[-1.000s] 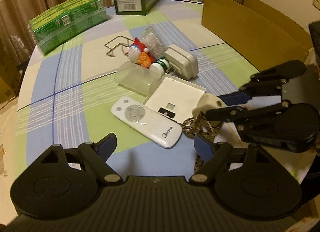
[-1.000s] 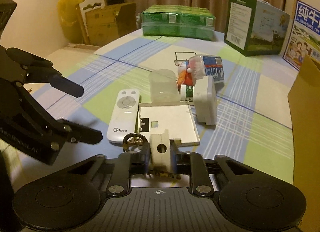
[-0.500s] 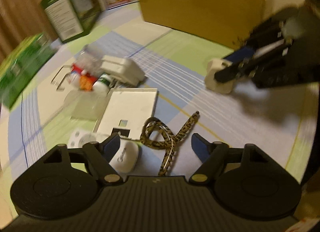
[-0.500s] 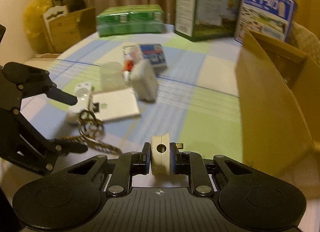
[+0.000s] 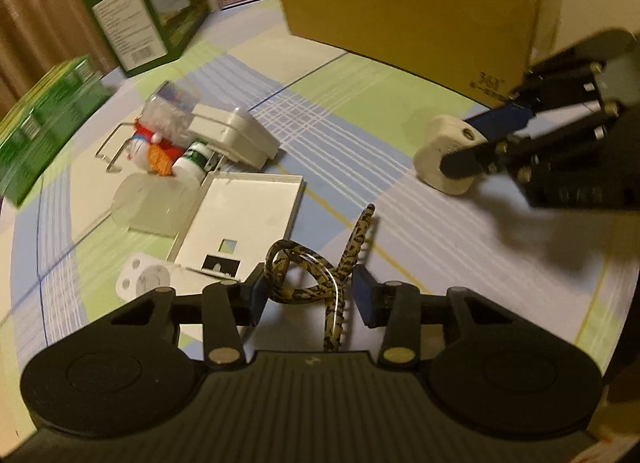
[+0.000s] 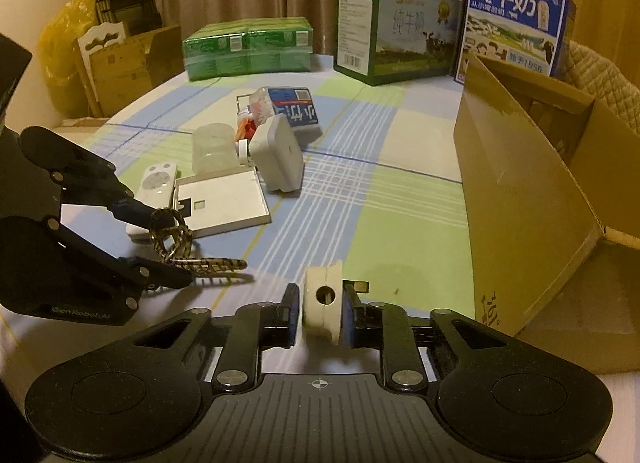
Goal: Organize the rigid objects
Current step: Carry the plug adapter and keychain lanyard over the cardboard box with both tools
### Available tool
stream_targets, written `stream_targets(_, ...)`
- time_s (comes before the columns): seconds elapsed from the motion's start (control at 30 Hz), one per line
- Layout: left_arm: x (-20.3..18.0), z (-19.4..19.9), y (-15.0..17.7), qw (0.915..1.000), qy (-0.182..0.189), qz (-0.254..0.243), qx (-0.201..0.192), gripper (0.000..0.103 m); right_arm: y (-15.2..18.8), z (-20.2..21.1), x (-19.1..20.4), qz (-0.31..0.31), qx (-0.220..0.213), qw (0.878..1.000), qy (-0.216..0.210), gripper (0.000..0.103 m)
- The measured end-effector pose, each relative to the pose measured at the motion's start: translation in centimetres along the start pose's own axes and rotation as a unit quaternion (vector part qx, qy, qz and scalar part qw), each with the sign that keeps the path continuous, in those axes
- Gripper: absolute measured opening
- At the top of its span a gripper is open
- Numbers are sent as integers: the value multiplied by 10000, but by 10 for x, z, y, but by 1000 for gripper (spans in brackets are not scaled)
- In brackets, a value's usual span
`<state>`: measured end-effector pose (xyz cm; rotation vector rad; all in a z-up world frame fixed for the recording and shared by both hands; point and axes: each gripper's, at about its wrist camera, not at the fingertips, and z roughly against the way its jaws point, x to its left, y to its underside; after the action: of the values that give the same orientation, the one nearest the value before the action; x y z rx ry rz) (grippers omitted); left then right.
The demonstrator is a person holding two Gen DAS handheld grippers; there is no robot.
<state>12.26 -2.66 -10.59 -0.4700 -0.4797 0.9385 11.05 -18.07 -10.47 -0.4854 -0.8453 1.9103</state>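
My right gripper [image 6: 320,313] is shut on a cream plug adapter [image 6: 323,305], held just above the tablecloth near the cardboard box [image 6: 520,191]; the adapter also shows in the left wrist view [image 5: 446,159]. My left gripper [image 5: 308,295] is half open, its jaws on either side of a snake-patterned cord [image 5: 316,267] that lies on the table; the cord also shows in the right wrist view [image 6: 184,247]. A white remote [image 5: 144,283], a flat white tray [image 5: 240,223], a clear cup [image 5: 152,203], a white charger [image 5: 236,135] and a small toy [image 5: 152,147] lie clustered behind.
The open cardboard box [image 5: 420,11] stands at the right of the table. A green milk carton box [image 6: 392,31], a blue milk box [image 6: 516,23] and a green shrink-wrapped pack [image 6: 248,47] stand at the far edge. A wire hook [image 5: 112,147] lies by the toy.
The right gripper carried the plug adapter right, toward the cardboard box. The left gripper moved forward over the cord and its jaws narrowed around it.
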Motion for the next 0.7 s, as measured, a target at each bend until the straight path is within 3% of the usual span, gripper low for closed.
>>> stream_targets(0.07,1,1,0,9998,-26,220,-10,39,1,-2,1,-4,31,10000,47,41)
stream_targets(0.13,3,3,1,9989,11,478,2,39,3,-5,0,-81,53,9999,40,47)
stream_targets(0.37,7,4,3,9944,110,1050,23,33,1,-13,-4,-213,65,9994,271,48)
stream_targets(0.7,5,4,3,9932,34,1168,-14,33,-2,-21,-7,-499,-44,9981,373,48)
